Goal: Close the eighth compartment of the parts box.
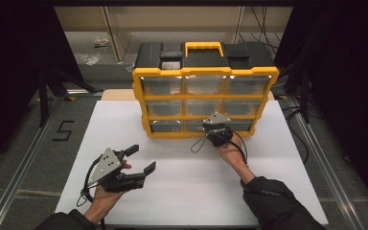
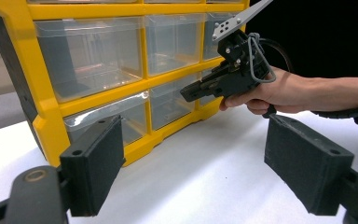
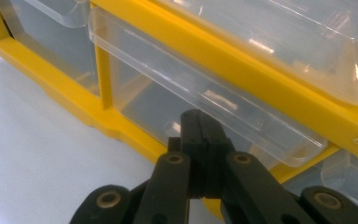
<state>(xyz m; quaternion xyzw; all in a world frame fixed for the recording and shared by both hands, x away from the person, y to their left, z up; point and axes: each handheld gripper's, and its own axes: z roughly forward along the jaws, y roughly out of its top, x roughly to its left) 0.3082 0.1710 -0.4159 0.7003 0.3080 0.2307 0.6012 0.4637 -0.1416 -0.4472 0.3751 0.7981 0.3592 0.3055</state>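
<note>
A yellow and black organiser [image 1: 205, 71] with three rows of clear drawers stands at the back of the white board [image 1: 124, 124]. My right gripper [image 1: 210, 124] is shut, its tips against the front of the bottom middle drawer [image 3: 205, 98], just under that drawer's clear pull lip. Nothing shows between its jaws [image 3: 199, 126]. The left gripper view shows the right gripper [image 2: 189, 92] level at that bottom row. My left gripper [image 1: 141, 159] hovers low over the board's front left, open wide and empty [image 2: 200, 172], pointing toward the organiser [image 2: 42, 121].
A grey mat with a black "5" [image 1: 63, 130] lies left of the board. Metal rails [image 1: 24, 163] run along both sides, and dark curtains close in left and right. The right gripper's cable [image 1: 199, 143] loops on the board.
</note>
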